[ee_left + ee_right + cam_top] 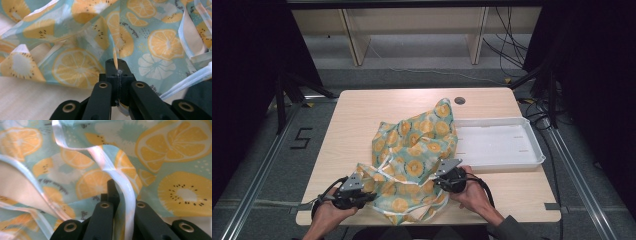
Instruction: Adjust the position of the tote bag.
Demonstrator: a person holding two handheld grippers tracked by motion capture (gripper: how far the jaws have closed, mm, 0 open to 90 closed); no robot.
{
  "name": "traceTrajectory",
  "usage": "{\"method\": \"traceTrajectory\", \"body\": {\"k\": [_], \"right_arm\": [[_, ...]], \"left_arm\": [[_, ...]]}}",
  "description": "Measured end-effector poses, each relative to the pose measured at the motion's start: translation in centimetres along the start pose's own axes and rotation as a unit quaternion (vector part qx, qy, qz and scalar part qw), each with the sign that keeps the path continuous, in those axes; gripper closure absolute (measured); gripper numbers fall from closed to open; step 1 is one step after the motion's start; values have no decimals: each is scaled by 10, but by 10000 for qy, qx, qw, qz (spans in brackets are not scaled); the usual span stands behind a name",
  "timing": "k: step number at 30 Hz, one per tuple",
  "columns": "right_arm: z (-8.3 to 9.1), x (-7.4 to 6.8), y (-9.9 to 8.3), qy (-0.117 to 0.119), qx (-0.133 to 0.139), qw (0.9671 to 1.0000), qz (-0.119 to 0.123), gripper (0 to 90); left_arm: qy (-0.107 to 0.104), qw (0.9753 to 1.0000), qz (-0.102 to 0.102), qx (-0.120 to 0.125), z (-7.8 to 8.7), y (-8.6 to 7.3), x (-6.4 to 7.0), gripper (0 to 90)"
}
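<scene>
We hold a fruit-print cloth (414,150) bunched on the near half of the wooden surface (357,112), its far corner rising in a peak beside the white tray (532,150), whose near left end it overlaps. The left hand-held gripper (354,192) has its jaws closed on a pinched fold of the cloth (115,60), the fabric fanning away from the tips. The right hand-held gripper (452,177) has its jaws drawn together on the cloth's white edge binding (125,185), which runs down between them.

We judge the step in hand to be taking hold of two points of the cloth near its front edge, ready for spreading or folding. The next move calls for both grips to stay firm while we draw the hands apart and lift, so the crumpled middle opens without dragging the tray.
</scene>
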State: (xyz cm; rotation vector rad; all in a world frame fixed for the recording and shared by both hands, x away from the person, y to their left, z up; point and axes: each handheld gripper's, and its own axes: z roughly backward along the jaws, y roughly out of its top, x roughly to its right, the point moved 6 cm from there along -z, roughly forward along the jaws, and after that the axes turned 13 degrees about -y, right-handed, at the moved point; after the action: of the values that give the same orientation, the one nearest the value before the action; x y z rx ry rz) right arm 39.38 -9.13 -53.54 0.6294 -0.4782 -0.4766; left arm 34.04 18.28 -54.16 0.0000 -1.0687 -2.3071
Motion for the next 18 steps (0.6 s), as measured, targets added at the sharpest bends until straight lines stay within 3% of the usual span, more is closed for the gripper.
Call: {"method": "traceTrajectory", "body": {"k": [1, 2, 3, 4, 6, 8, 9, 12, 15, 17, 18], "right_arm": [[3, -2, -1, 50, 26, 10000, 70, 900], [7, -4, -1, 20, 14, 10000, -62, 900], [11, -6, -1, 25, -35, 9998, -168, 900], [11, -5, 0, -17, 66, 9999, -108, 885], [15, -1, 1, -61, 50, 9998, -166, 745], [19, 3, 5, -272, 95, 9994, -172, 570], [23, 3, 6, -325, 93, 9990, -280, 526], [38, 9, 13, -527, 317, 9979, -190, 399], [52, 11, 21, -673, 646, 9953, -241, 321], [54, 8, 26, -632, 724, 9953, -118, 286], [48, -1, 28, -509, 701, 9962, 59, 255]], "left_arm": [[10, 10000, -10, 15, 0, 0, 1, 891], [22, 10000, -29, 5, 1, 0, 0, 886], [129, 9999, -96, -29, 3, 1, -2, 830], [326, 9994, -85, -2, 4, 3, -5, 720], [516, 9986, -64, 24, 8, 8, -9, 594], [706, 9973, -70, 165, 13, 15, -9, 491], [801, 9965, -132, 215, 15, 19, -9, 458], [994, 9944, -313, 182, 21, 29, -5, 386], [901, 9946, -471, 184, 17, 39, 2, 365], [794, 9955, -496, 110, 7, 43, 5, 352], [762, 9958, -514, 13, 2, 44, 5, 337]]}}
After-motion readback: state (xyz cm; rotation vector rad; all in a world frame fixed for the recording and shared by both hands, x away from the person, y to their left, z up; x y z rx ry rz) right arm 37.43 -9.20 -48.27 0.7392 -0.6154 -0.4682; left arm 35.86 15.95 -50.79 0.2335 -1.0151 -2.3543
